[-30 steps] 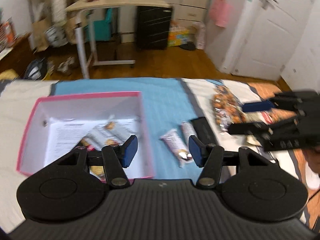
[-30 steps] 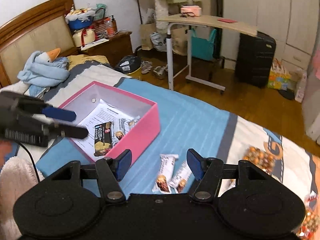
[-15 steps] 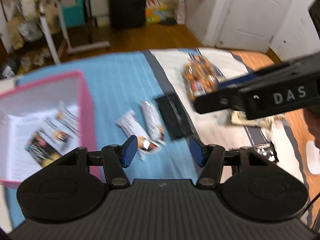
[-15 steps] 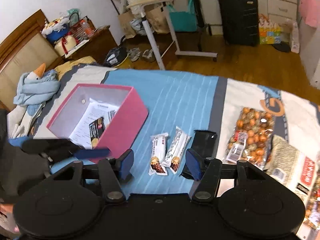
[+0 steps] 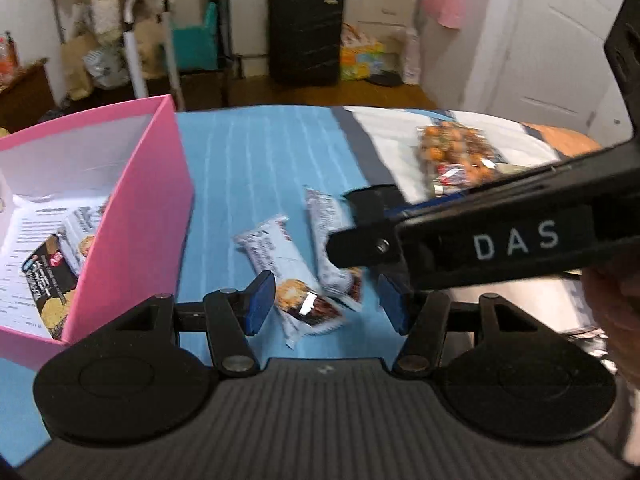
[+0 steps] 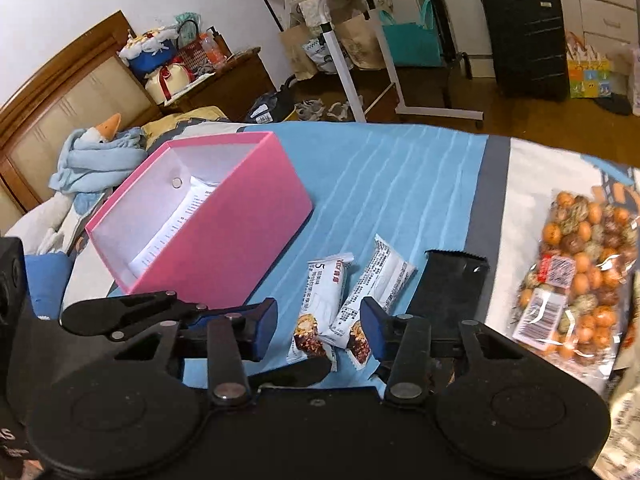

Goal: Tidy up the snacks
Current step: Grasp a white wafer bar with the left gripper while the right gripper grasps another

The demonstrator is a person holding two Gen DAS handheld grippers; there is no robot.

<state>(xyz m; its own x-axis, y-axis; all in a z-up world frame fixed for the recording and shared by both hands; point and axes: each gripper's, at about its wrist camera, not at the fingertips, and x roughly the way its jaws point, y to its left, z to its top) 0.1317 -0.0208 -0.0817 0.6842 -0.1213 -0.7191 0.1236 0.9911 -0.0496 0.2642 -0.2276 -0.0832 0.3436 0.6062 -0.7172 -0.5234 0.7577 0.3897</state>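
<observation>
Two white snack bars lie side by side on the blue bedspread, right of an open pink box that holds a paper sheet and a few snacks. My left gripper is open, low over the near ends of the bars. My right gripper hovers over the same bars; its jaws are closing, and the pads press on nothing. In the left wrist view it reaches in from the right and hides most of a black packet.
A clear bag of round nut snacks lies on the white part of the cover to the right. A plush goose in blue cloth sits by the headboard. Beyond the bed stand a rolling desk and a black suitcase.
Both grippers have come down close to the two bars. The right gripper's jaws have narrowed, and it now crosses the left wrist view at close range.
</observation>
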